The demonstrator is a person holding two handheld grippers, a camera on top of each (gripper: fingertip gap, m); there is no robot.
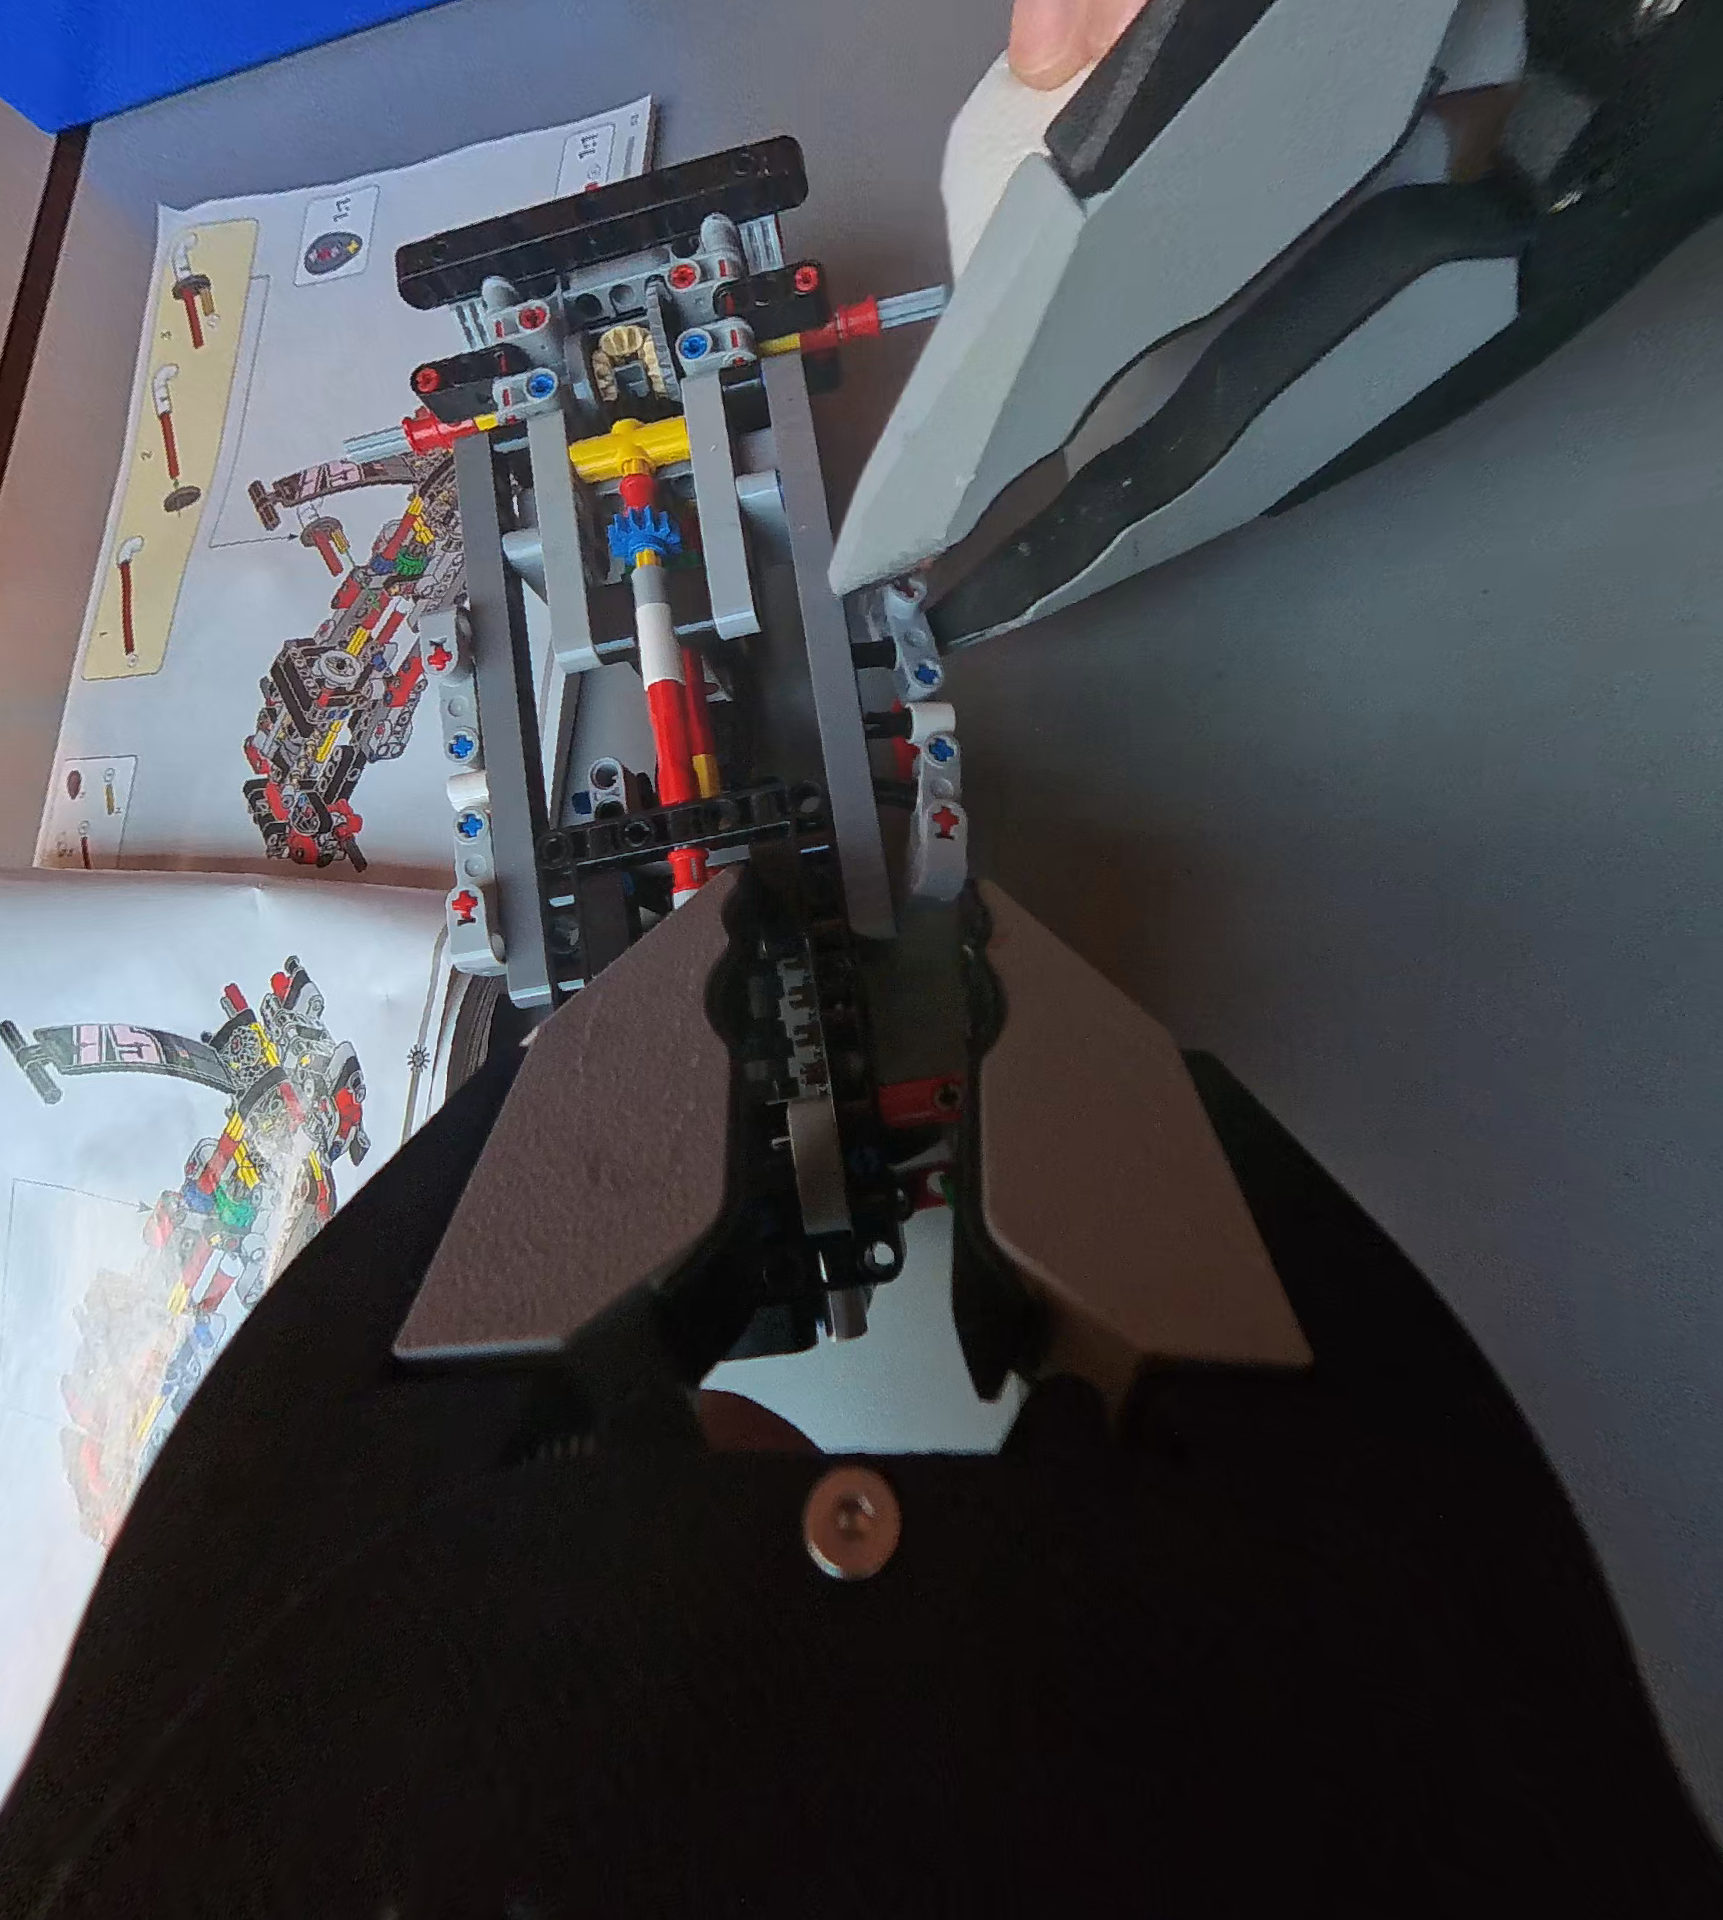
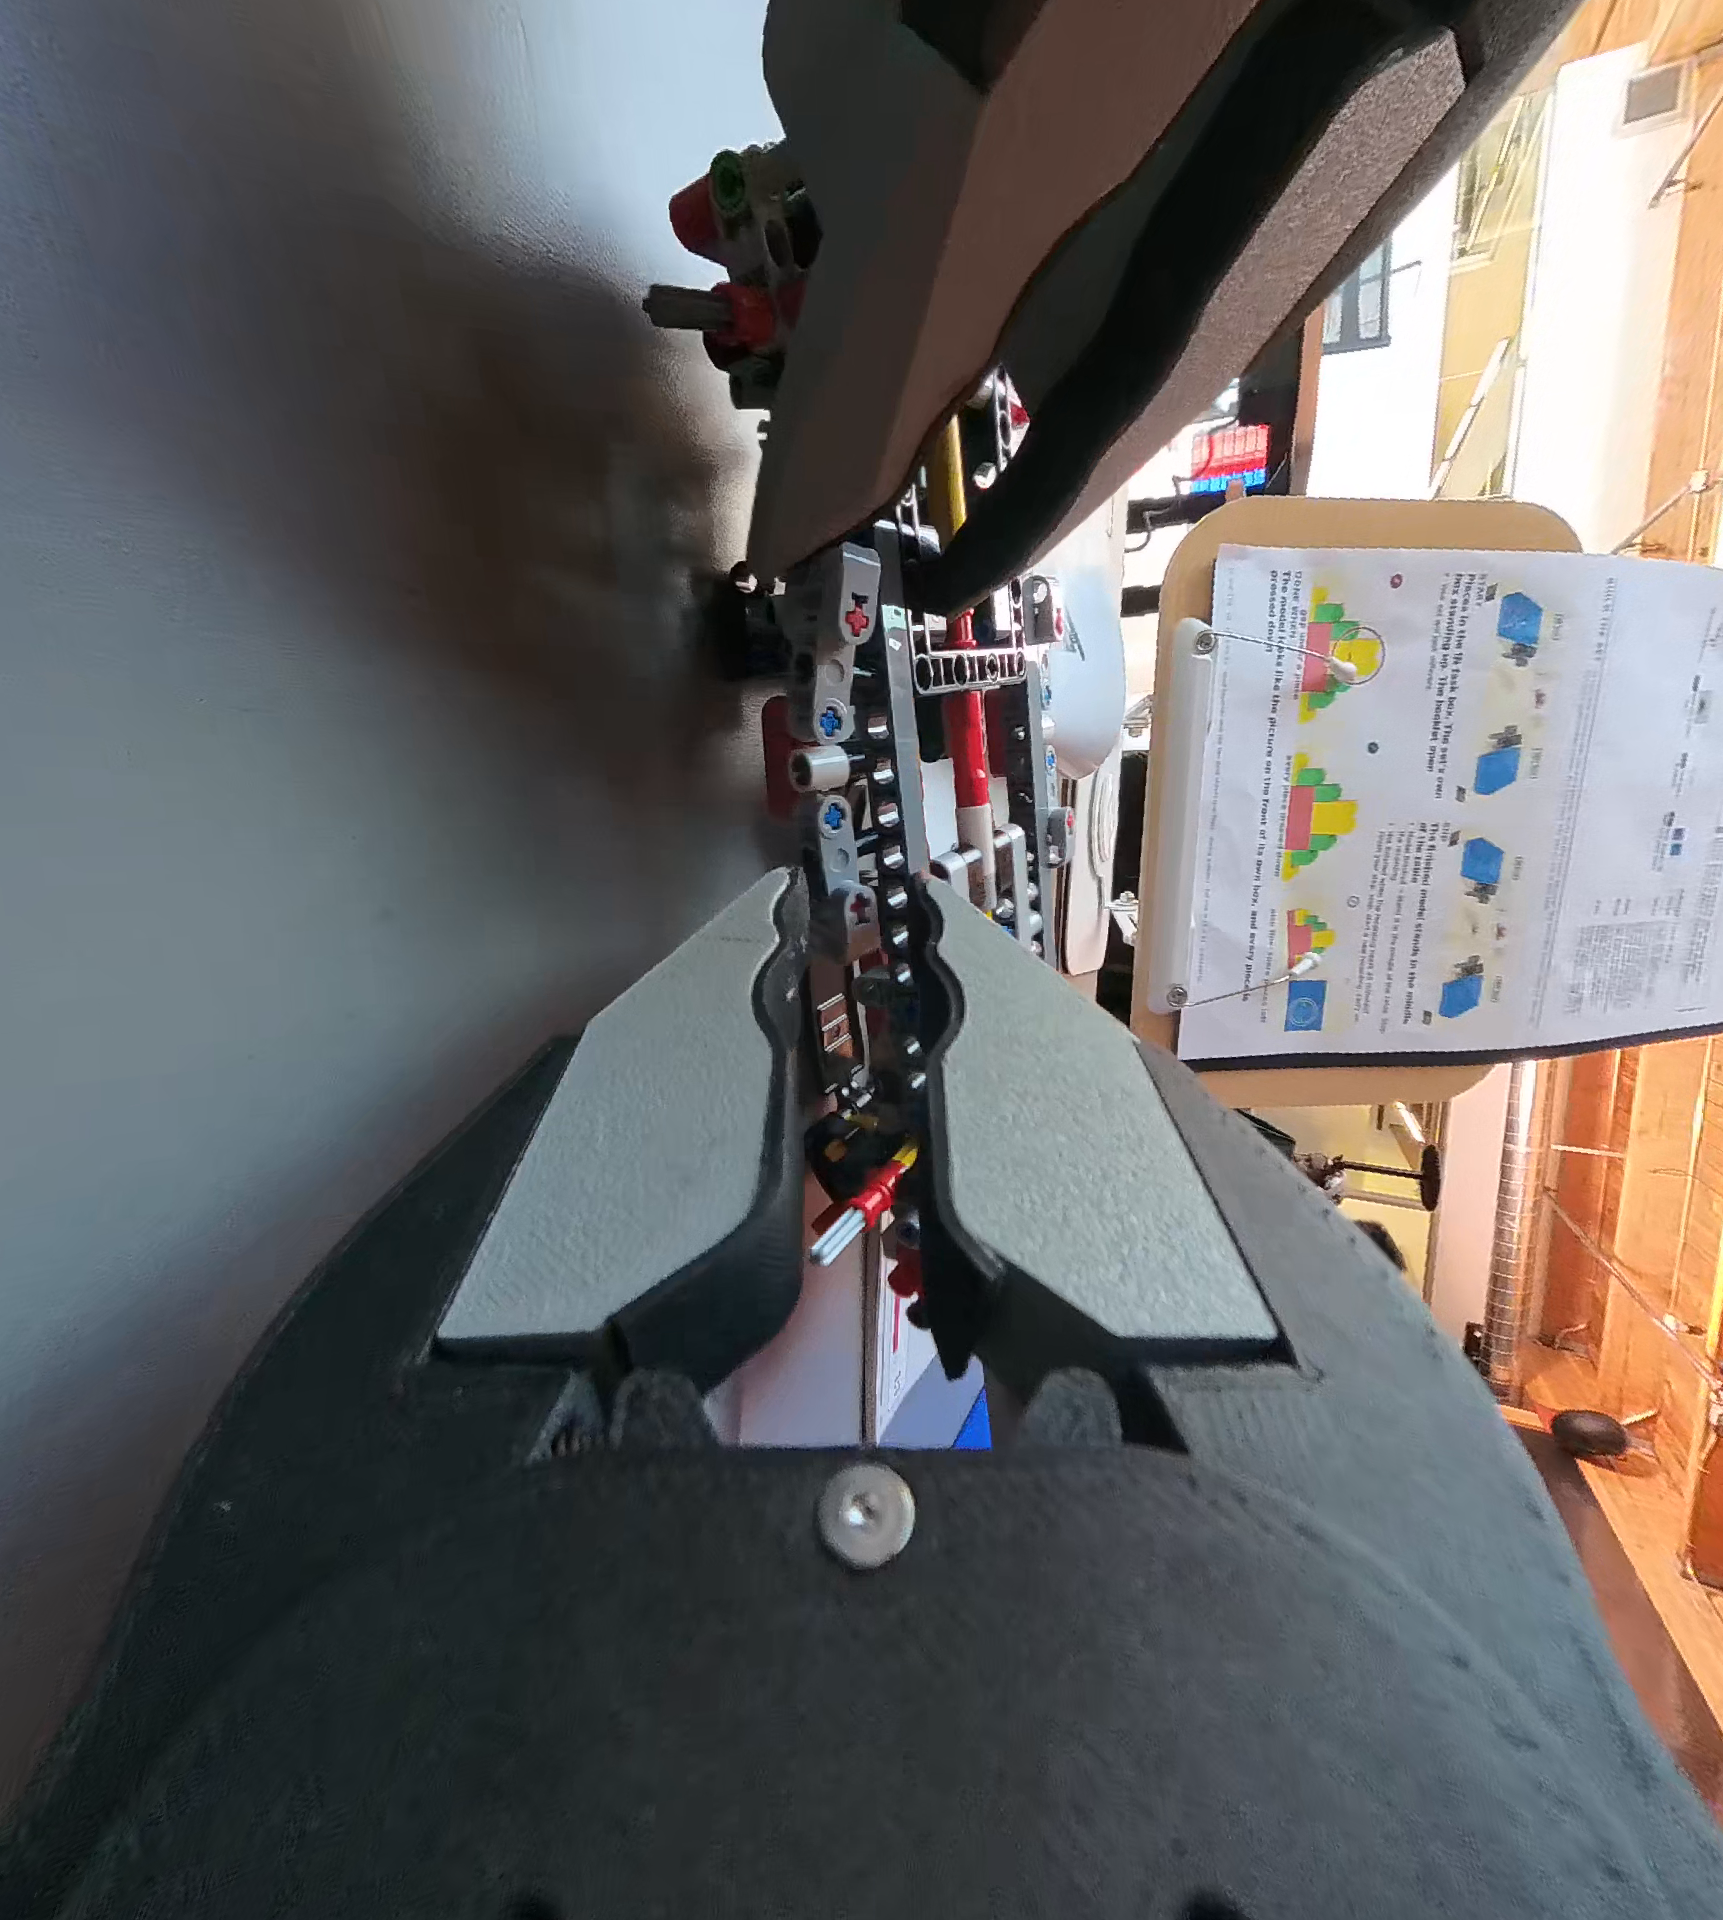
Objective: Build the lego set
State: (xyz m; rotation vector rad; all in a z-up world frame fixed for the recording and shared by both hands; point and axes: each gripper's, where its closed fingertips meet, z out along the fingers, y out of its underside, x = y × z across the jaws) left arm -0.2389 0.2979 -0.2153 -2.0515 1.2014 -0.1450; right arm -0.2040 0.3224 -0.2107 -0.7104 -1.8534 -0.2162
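At nine o'clock an open instruction booklet (image 1: pixel 244 582) lies flat on the grey table (image 1: pixel 1408 831). At centre, the left gripper (image 1: pixel 852 894) pinches the near end of the technical brick chassis (image 1: pixel 659 582), pads against its black and grey beams. At two o'clock the right gripper (image 2: pixel 862 899) pinches the chassis's side rail and light-grey link. To work well, keep the left clamp steady and squeeze squarely, not on the thin links.
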